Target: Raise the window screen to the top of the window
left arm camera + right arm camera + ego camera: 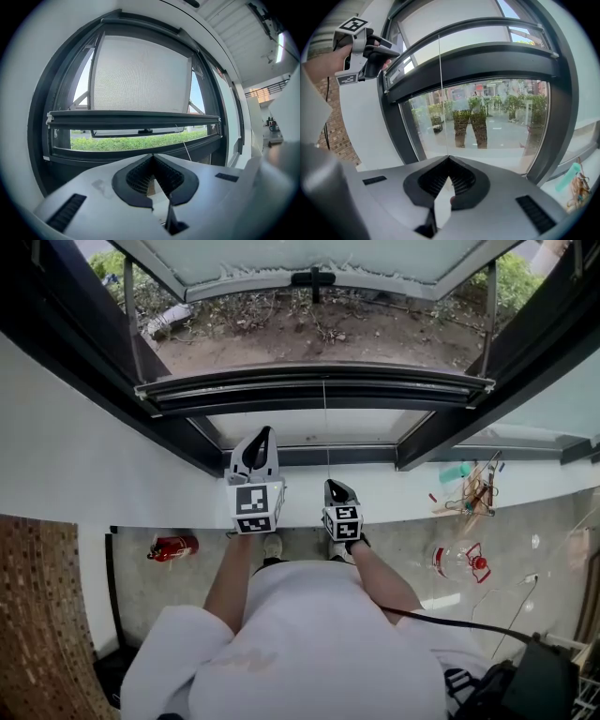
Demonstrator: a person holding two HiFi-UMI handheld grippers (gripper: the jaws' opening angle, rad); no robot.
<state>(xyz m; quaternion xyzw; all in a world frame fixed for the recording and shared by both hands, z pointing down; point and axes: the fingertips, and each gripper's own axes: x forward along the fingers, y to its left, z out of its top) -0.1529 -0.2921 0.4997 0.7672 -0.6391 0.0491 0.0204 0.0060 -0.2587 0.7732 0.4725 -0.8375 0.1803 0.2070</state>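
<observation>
The window screen (pixel 140 75) is a grey mesh sheet hanging in the dark frame. Its dark bottom bar (pixel 133 119) lies across the opening, also visible in the head view (pixel 314 390). A thin pull cord (pixel 443 103) drops from the bar straight into my right gripper (pixel 449 158), which is shut on the cord. In the head view the right gripper (pixel 333 486) sits just below the cord (pixel 326 427). My left gripper (pixel 262 434) is raised beside it, shut with nothing between its jaws (pixel 152 157), pointing at the bar. From the right gripper view the left gripper (pixel 393 52) is near the bar's left end.
An outer glass sash (pixel 314 277) swings outward over the bare ground. The white sill (pixel 394 502) carries tangled small items (pixel 473 488) at the right. On the floor lie a red fire extinguisher (pixel 173 547), a red-and-white object (pixel 464 559) and a black bag (pixel 530 681).
</observation>
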